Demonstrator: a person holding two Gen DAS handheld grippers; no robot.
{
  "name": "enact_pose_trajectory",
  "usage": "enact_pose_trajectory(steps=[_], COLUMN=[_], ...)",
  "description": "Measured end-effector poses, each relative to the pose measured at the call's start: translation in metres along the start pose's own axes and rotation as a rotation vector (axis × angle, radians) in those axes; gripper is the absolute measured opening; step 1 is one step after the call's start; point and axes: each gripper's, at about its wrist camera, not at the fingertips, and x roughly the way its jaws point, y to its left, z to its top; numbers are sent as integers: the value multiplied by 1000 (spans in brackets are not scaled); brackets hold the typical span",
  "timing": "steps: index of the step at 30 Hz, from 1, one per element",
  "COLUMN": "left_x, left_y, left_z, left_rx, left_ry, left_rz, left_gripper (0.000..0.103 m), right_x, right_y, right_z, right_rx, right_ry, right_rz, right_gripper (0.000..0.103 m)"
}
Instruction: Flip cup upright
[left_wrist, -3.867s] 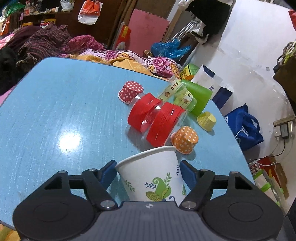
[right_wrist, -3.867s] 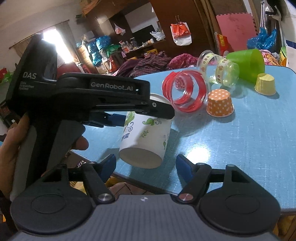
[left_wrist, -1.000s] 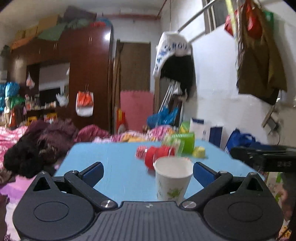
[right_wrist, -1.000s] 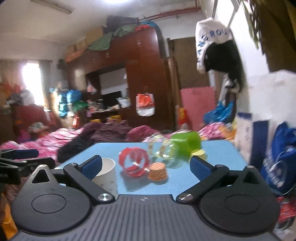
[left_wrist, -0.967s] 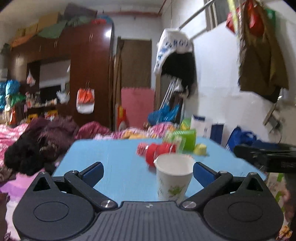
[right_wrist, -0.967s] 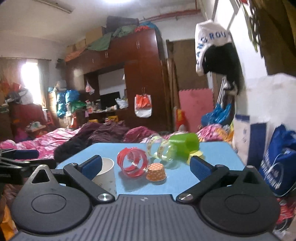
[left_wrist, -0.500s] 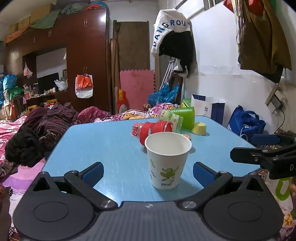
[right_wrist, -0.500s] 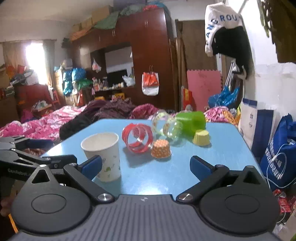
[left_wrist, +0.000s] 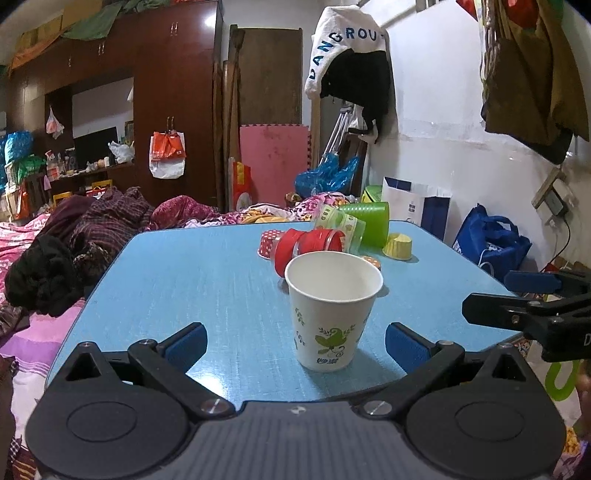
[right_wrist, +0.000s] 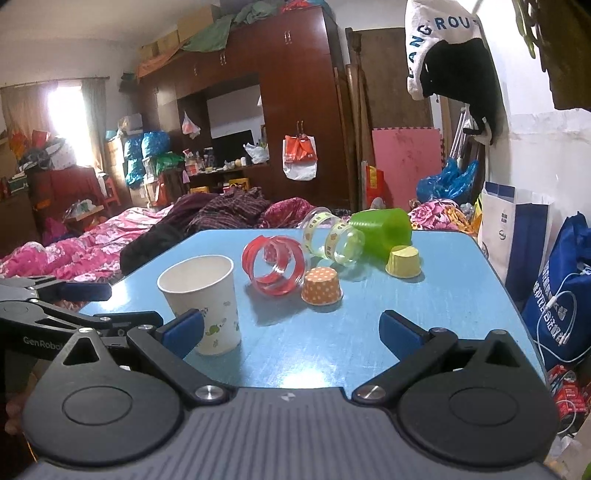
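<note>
A white paper cup with green leaf print (left_wrist: 332, 310) stands upright, mouth up, near the front edge of the blue table (left_wrist: 207, 284). It also shows in the right wrist view (right_wrist: 203, 299), at the left. My left gripper (left_wrist: 295, 341) is open and empty, its blue pads on either side of the cup and a little nearer than it, not touching. My right gripper (right_wrist: 291, 330) is open and empty, to the right of the cup. The left gripper's fingers (right_wrist: 74, 291) show at the left of the right wrist view.
Behind the cup lie a red-banded clear cup (right_wrist: 275, 271), a clear cup with yellow print (right_wrist: 332, 240) and a green cup (right_wrist: 384, 230). Orange (right_wrist: 321, 286), yellow (right_wrist: 402, 261) and red dotted (left_wrist: 267, 243) cupcake liners stand upside down. Bags stand to the table's right.
The cup, held tilted in the left gripper earlier, now stands upright and free on the table. Both grippers have drawn back and the views have steadied.
</note>
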Motion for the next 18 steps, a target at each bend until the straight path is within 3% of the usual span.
enact_pose_trajectory(steps=[18], left_x=[3], left_y=[-6], left_z=[-4], left_rx=[11], left_ry=[20], left_rz=[9], left_gripper=[103], right_x=[0], right_y=[-4], right_z=[2], right_rx=[22], right_ry=[-6], right_rz=[12], right_gripper=[102])
